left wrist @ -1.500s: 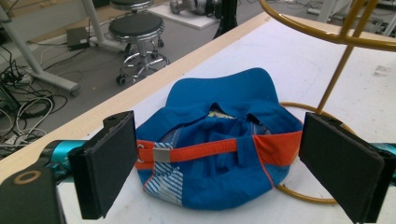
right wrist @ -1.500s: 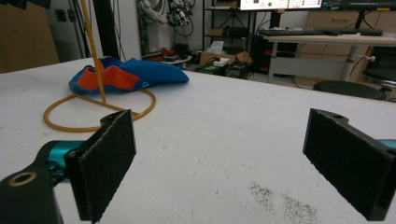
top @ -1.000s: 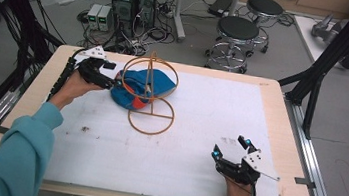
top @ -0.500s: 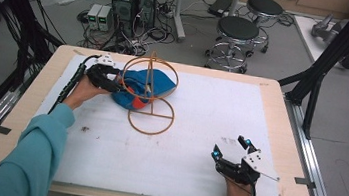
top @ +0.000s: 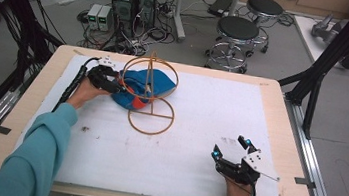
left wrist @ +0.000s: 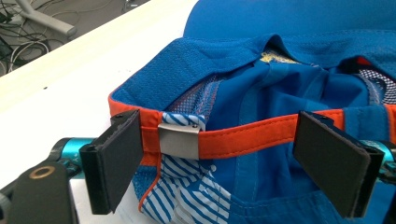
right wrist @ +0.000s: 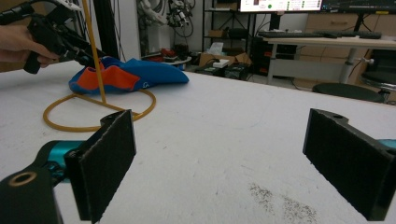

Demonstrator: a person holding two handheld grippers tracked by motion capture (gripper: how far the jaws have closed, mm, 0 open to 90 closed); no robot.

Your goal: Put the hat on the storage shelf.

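- The blue fabric cap with orange trim [left wrist: 261, 93] is soft woven cloth with mesh panels; an orange back strap [left wrist: 243, 137] runs through a dull metal buckle [left wrist: 180, 140], over a blue-and-white striped lining.
- The thin golden wire stand [top: 152, 92] is a flat ring on the bench, an upright rod and a hoop on top; the cap lies at its base, under the hoop.
- The bench [top: 283, 99] has a pale wood rim and a white, slightly grainy foam-like sheet with a few dark specks.
- Around it: grey floor, round black stools [top: 238, 30], computer boxes with tangled cables [top: 134, 2], and black frame posts.
- The left gripper [left wrist: 233, 168] is at the cap's open back: its jaws stand wide, the strap and buckle between the flat black pads, the left pad right at the orange edge.
- The right gripper [right wrist: 224, 163] is well apart from the cap, near the bench's near right edge, its jaws wide with nothing between them.
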